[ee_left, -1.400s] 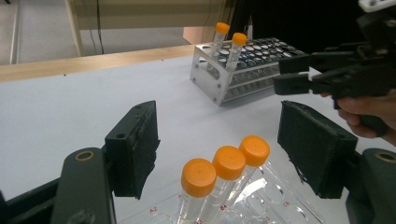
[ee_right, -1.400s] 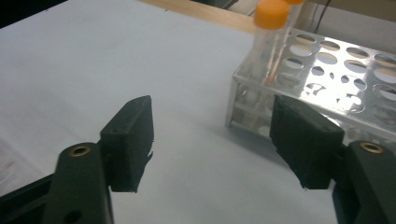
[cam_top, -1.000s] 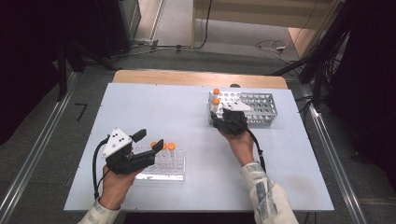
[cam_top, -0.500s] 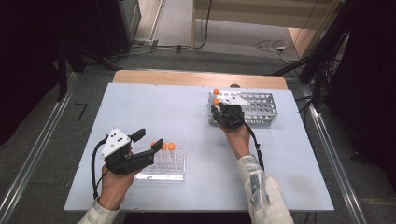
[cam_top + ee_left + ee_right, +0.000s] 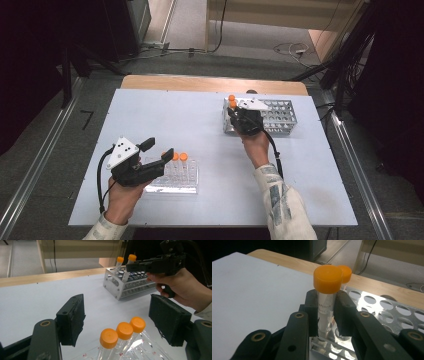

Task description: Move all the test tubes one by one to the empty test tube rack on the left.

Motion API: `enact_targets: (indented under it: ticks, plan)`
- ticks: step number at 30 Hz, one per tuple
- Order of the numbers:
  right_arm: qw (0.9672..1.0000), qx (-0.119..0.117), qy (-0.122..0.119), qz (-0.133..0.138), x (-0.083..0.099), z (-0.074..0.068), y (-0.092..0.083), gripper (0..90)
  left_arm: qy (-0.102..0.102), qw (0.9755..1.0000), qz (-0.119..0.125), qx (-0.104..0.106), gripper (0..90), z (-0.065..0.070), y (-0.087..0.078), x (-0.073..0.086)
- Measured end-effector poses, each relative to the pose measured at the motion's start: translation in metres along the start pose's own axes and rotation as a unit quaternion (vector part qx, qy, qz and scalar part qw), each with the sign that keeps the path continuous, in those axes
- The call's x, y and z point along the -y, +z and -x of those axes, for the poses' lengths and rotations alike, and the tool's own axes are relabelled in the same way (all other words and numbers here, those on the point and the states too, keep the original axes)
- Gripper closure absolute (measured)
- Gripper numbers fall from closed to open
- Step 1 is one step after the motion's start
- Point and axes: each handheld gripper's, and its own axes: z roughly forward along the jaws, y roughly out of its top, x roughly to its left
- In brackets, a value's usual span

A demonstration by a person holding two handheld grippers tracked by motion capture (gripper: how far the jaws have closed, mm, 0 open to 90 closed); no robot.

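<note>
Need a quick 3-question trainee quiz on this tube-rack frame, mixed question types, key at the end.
1. True or false: the right gripper is shut on an orange-capped tube standing in the metal rack.
2. How many orange-capped tubes stand in the clear plastic rack near the left gripper? A) one B) three C) five
3. Fill in: the left gripper's jaws are ____, with nothing between the pads.

Key
1. True. The right gripper's jaws have just been closing, and the pads press on the tube below its cap; a second capped tube stands behind it.
2. B, as the left gripper view shows.
3. Open.
</note>
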Motion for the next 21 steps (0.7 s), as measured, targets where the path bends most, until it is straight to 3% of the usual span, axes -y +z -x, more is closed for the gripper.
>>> enact_targets:
  ticks: [7, 10, 21]
  plan:
    - [0.9996, -0.002, -0.007, 0.026, -0.013, -0.001, -0.019, 72.4, -0.001, 1.0, 0.002, -0.002, 28.9, 0.0, 0.0, -0.001]
    - [0.9992, -0.014, -0.004, 0.037, -0.018, -0.004, -0.028, 72.4, -0.002, 1.0, 0.003, -0.002, 29.0, 0.0, -0.001, -0.001]
    - [0.9964, -0.07, -0.033, 0.035, -0.023, -0.037, -0.037, 72.4, -0.001, 1.0, 0.003, 0.001, 29.0, 0.0, 0.001, -0.004]
